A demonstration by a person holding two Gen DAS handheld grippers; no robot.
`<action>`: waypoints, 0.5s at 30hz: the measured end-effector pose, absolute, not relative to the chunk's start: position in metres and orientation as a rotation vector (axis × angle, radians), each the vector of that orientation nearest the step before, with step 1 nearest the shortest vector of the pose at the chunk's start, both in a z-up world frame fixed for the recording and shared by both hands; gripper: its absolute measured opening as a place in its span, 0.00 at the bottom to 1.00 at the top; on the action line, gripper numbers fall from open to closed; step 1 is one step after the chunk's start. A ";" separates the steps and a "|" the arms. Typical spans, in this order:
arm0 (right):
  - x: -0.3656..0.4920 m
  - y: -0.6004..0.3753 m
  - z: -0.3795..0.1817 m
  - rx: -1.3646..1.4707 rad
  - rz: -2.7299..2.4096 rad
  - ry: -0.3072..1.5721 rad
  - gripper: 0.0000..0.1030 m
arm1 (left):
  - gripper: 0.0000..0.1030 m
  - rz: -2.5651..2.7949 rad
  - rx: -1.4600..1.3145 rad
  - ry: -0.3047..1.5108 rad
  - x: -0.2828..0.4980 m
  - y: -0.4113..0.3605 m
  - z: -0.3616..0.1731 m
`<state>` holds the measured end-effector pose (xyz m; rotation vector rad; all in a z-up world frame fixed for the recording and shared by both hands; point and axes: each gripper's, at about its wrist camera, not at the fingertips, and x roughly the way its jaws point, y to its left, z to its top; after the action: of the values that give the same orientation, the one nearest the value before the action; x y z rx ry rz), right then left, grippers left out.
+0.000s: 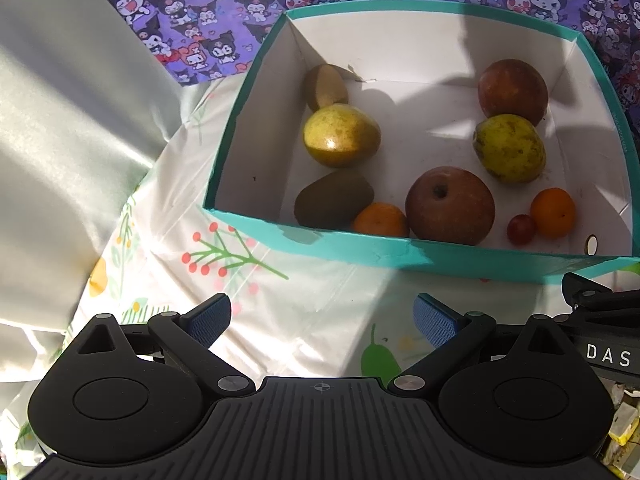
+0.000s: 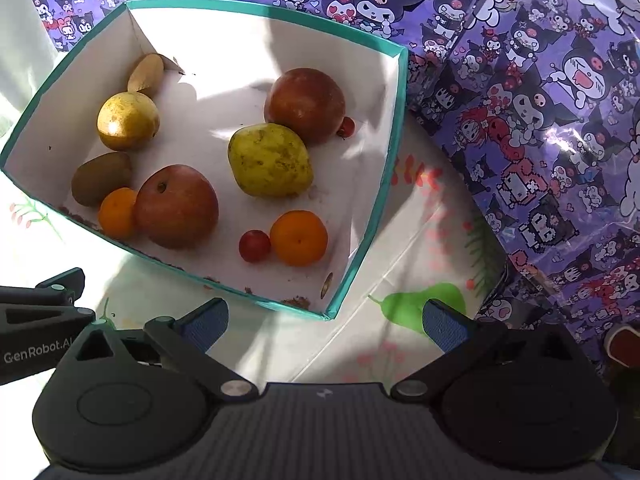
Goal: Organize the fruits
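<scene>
Fruit sits gathered in the teal box point(image 2: 384, 184) at twelve o'clock, while left gripper point(image 1: 322, 320) and right gripper point(image 2: 326, 322) hover wide open, empty, likely needing only withdrawal

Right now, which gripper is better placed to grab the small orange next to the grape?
Right, probably. The orange beside the grape lies near the teal box's right corner, almost straight ahead of the open right gripper. The left gripper, also open, sits farther left.

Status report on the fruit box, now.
Left gripper and right gripper open, empty, short of the teal box. Apples, pears, kiwis, oranges, grapes all inside. Nothing in the way.
</scene>
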<state>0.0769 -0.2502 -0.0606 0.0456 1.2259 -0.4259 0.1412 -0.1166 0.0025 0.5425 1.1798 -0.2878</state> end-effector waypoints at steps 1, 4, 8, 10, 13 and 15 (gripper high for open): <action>0.077 -0.250 -0.061 0.046 -0.427 1.226 1.00 | 0.97 -0.287 0.541 1.182 0.141 -0.117 0.002; 0.077 -0.250 -0.060 0.047 -0.429 1.226 1.00 | 0.97 -0.288 0.540 1.182 0.141 -0.116 0.003; 0.076 -0.249 -0.060 0.045 -0.430 1.225 1.00 | 0.97 -0.287 0.540 1.180 0.141 -0.116 0.003; 0.076 -0.249 -0.060 0.046 -0.430 1.225 1.00 | 0.97 -0.286 0.537 1.182 0.140 -0.116 0.003; 0.076 -0.250 -0.060 0.046 -0.431 1.226 1.00 | 0.97 -0.286 0.538 1.181 0.140 -0.116 0.003; 0.076 -0.250 -0.060 0.046 -0.433 1.226 1.00 | 0.97 -0.283 0.538 1.180 0.140 -0.116 0.003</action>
<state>0.0762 -0.2498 -0.0601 0.0460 1.2260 -0.4327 0.1403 -0.1160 0.0028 0.5378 1.1805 -0.2827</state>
